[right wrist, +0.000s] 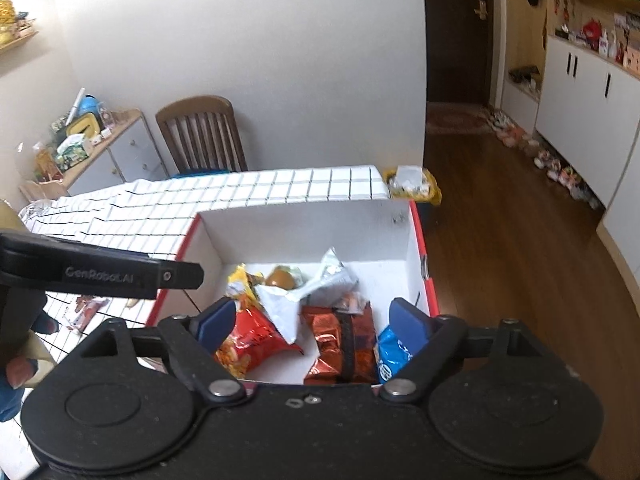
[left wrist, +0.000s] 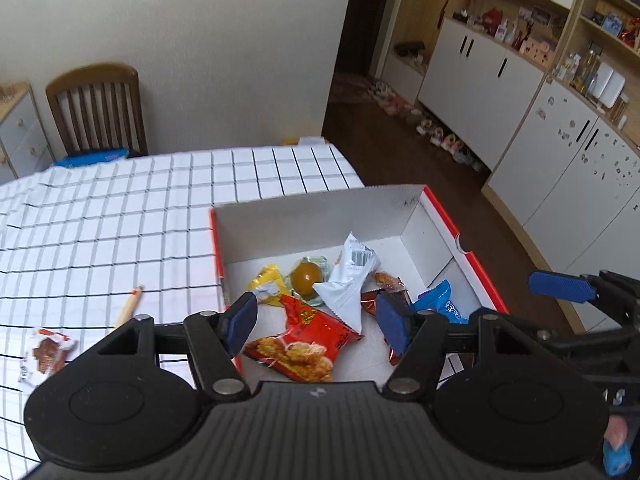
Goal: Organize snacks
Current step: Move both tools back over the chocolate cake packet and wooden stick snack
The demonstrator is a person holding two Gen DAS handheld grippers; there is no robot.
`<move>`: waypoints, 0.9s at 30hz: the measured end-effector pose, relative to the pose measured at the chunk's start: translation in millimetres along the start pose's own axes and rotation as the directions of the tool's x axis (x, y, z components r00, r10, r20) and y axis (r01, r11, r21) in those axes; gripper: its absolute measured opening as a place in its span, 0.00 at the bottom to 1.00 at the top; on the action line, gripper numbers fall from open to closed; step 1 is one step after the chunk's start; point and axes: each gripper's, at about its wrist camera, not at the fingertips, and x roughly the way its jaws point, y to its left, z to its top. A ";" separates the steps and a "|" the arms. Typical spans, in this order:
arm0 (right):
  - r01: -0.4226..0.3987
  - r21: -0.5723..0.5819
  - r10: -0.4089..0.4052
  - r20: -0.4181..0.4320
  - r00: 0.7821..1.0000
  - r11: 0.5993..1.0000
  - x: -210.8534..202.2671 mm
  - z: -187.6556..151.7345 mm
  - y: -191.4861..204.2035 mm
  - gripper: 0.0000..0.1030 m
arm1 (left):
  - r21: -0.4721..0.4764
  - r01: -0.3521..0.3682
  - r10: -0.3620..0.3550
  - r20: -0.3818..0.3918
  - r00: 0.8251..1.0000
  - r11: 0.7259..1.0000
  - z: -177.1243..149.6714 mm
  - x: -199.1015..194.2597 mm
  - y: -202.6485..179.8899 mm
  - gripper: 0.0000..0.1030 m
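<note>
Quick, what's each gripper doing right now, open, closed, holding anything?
Left gripper: open, empty, above the box.
Right gripper: open, empty, also above it.

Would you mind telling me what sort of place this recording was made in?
Most likely a home dining area: a table under a checked tablecloth, a wooden dining chair against the wall, and white cabinets with shoes lined up below.

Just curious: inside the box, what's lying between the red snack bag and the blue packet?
In the right wrist view, a brown foil packet lies between the red bag and the blue packet.
</note>
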 end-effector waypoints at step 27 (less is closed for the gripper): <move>-0.160 -0.052 0.165 0.102 0.981 0.986 -21.6 -4.5 137.3 1.00 | -0.092 -0.090 0.101 0.127 0.987 0.992 -71.2 -92.0 145.5 0.80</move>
